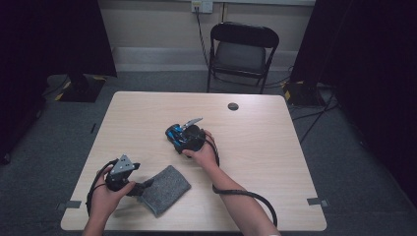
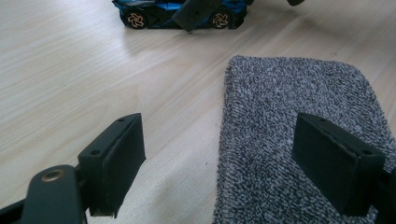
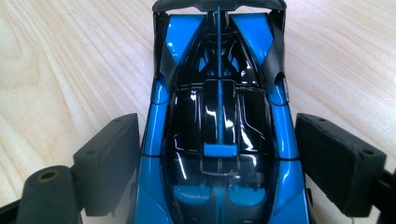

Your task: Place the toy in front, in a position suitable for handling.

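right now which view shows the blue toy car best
The right gripper view: the blue toy car sits close up between the right hand-held gripper's open jaws. The left gripper view catches its side and wheels; the high view shows it small, partly hidden.

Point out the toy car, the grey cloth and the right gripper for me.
toy car [image 3: 218, 140], right gripper view: on its glossy black roof.
grey cloth [image 2: 289, 98], left gripper view: on the middle of its knit surface.
right gripper [image 3: 217, 161], right gripper view: midway between its two black jaws, which straddle the car.
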### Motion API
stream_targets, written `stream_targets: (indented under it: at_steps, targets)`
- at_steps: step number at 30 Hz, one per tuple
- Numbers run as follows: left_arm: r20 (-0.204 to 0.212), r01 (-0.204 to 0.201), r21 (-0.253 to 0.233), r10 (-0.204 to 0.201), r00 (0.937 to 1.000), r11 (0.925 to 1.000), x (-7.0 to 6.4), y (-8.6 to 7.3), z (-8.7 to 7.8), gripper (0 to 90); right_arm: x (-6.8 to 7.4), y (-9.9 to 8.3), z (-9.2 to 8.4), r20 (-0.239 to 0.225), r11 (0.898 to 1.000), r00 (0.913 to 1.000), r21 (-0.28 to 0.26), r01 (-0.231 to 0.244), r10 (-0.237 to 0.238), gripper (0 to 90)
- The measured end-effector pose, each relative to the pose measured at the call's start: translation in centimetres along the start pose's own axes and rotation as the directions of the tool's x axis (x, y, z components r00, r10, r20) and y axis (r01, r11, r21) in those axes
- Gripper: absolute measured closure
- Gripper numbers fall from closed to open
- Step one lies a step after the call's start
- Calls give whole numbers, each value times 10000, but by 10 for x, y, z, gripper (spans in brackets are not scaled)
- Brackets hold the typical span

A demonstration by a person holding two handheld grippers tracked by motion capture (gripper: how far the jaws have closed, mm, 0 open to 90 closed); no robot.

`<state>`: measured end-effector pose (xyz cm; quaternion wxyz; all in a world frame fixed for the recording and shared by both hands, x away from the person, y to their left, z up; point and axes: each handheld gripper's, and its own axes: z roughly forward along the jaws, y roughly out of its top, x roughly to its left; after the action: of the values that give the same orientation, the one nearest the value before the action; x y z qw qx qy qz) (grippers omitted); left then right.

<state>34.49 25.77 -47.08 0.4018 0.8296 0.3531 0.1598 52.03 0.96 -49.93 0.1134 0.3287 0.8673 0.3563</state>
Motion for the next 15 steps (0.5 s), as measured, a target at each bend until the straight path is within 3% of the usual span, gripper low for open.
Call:
stream_targets:
  at_steps: [4, 15]
  targets:
    - [-18, 10, 8, -10, 10000, 10000, 1, -1, 1, 170, 4, 1, 1, 218, 9996, 9995, 148, 237, -240, 143]
    - [-86, -5, -2, 5, 10000, 10000, 1, 0, 0, 171, 5, -1, 1, 401, 9999, 9992, -99, 31, -27, 198]
